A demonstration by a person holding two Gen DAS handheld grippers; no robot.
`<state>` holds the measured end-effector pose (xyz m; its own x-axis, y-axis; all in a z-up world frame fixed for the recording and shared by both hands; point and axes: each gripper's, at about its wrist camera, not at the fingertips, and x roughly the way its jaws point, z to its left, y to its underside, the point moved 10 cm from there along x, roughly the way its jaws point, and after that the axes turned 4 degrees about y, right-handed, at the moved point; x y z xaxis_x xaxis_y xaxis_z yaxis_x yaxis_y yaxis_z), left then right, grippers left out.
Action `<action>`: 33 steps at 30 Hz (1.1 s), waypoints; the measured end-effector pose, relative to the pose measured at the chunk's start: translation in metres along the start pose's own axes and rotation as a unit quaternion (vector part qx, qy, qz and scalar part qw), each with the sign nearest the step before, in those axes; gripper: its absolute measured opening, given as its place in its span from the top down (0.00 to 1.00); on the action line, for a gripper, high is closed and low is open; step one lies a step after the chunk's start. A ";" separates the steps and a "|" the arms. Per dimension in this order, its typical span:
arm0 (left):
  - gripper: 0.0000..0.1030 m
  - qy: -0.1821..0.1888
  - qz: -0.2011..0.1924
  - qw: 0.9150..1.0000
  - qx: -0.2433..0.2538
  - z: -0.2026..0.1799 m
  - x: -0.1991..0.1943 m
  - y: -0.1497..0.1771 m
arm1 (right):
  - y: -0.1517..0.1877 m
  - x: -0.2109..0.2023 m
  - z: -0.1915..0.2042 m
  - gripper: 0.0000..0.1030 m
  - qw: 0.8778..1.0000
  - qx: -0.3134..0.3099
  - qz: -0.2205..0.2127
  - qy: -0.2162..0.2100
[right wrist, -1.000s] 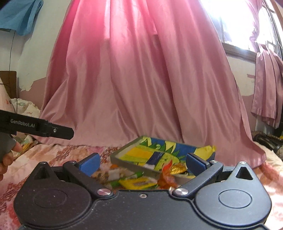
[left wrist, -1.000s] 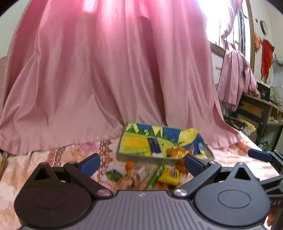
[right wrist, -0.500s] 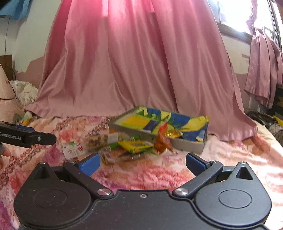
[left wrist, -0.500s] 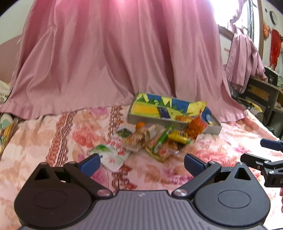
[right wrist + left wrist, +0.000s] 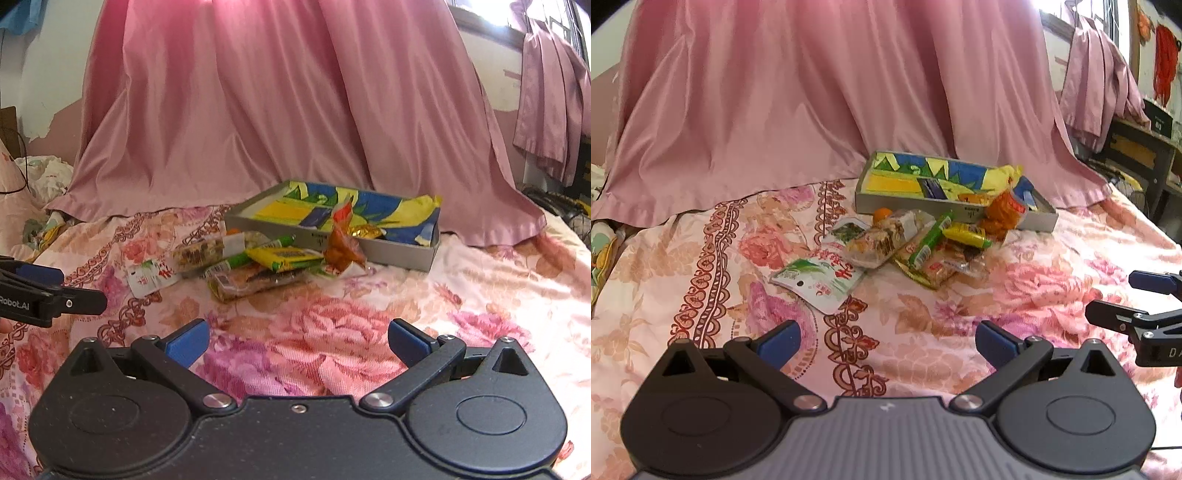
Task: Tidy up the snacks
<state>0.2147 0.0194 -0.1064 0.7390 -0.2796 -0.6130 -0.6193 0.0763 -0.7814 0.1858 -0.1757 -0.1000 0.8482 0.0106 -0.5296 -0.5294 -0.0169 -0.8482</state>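
Pulled back from the crinkly snack packets (image 5: 905, 247), jaws gaping empty; heaped at 12 o'clock beside shallow grey cardboard tray (image 5: 1039, 221), barely sorted.

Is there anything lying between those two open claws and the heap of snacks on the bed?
Nothing visible. Only bare flowered bedsheet lies between the left gripper, the right gripper and the snack pile, which sits in front of the gray box.

Left tool (image 5: 888, 339) jaws apart, right tool (image 5: 298, 339) likewise, both empty
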 end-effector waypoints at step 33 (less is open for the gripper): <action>0.00 0.025 0.003 0.998 0.053 0.036 0.064 -0.057 | -0.029 0.082 0.013 0.01 0.999 0.031 0.014 -0.008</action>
<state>0.3072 0.0316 -0.1051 0.7198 -0.3252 -0.6132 -0.5903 0.1779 -0.7873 0.2708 -0.1609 -0.1190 0.8327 0.0270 -0.5531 -0.5537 0.0456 -0.8315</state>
